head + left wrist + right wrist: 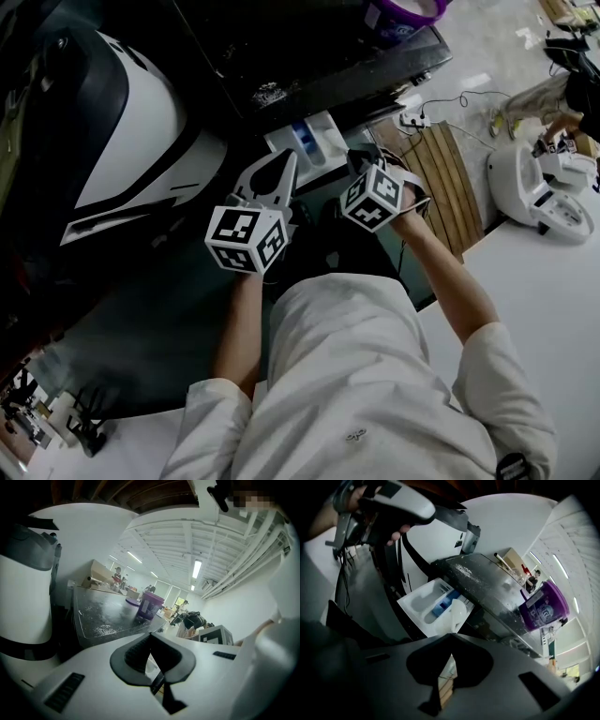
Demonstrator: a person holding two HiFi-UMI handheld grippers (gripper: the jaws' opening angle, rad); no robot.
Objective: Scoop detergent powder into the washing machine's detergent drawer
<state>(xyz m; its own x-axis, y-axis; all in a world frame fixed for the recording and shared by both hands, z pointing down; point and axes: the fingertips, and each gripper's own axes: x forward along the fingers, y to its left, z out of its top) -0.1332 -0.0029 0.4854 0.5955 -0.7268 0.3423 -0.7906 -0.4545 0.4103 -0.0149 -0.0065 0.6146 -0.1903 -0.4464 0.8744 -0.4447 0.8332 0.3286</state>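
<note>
The white detergent drawer (425, 603) stands pulled out of the dark washing machine (487, 585), with a blue insert in it. My right gripper (451, 637) is shut on the handle of a white scoop (457, 613), whose bowl hangs over the drawer's right end. In the head view the drawer (302, 139) lies just beyond both grippers. My white left gripper (288, 159) is shut and holds nothing, its tips beside the drawer; the black right gripper (354, 157) is to its right. A purple detergent tub (544, 603) stands on the machine top, also in the left gripper view (149, 605).
Spilled powder (267, 92) speckles the machine top. A large white and black appliance (127, 122) fills the left. A wooden slat board (450, 178), a power strip (412, 118) and a white device (544, 192) lie on the floor at right.
</note>
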